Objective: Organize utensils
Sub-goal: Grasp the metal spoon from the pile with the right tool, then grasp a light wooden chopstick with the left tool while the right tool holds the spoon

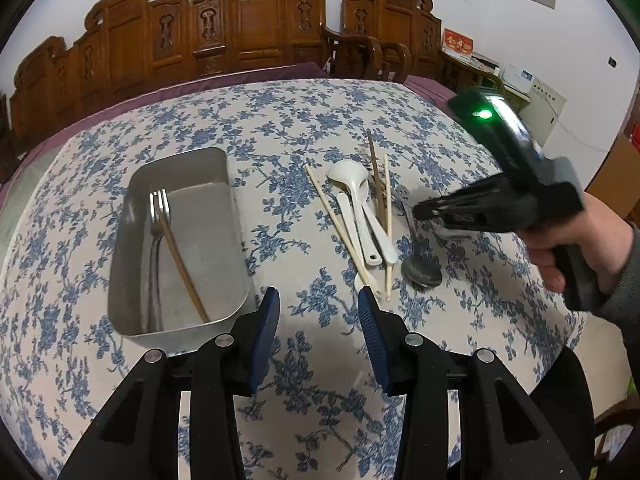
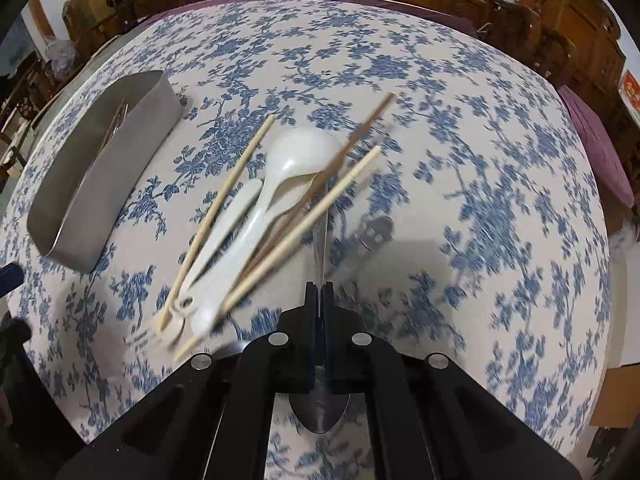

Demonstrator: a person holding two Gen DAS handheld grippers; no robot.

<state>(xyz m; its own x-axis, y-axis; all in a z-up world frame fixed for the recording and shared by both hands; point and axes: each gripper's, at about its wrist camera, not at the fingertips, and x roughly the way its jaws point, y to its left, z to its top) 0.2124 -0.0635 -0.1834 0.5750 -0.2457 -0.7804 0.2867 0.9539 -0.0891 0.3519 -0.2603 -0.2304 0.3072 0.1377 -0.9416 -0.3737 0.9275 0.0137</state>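
My right gripper (image 2: 320,292) pinches the metal spoon (image 2: 320,412) by its handle, beside the utensil pile (image 2: 272,204). My left gripper (image 1: 319,308) hangs wide open, holding nothing, near the tray (image 1: 120,240).

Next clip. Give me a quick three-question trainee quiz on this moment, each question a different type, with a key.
1. True or false: the right tool is shut on the metal spoon.
2. Multiple choice: what lies in the metal tray? A) a white spoon B) a fork and a brown chopstick C) nothing
3. Fill in: the left tool is ____ and holds nothing.

Key: 1 true; 2 B; 3 open. The white spoons and the pale chopsticks lie on the floral tablecloth, outside the tray.
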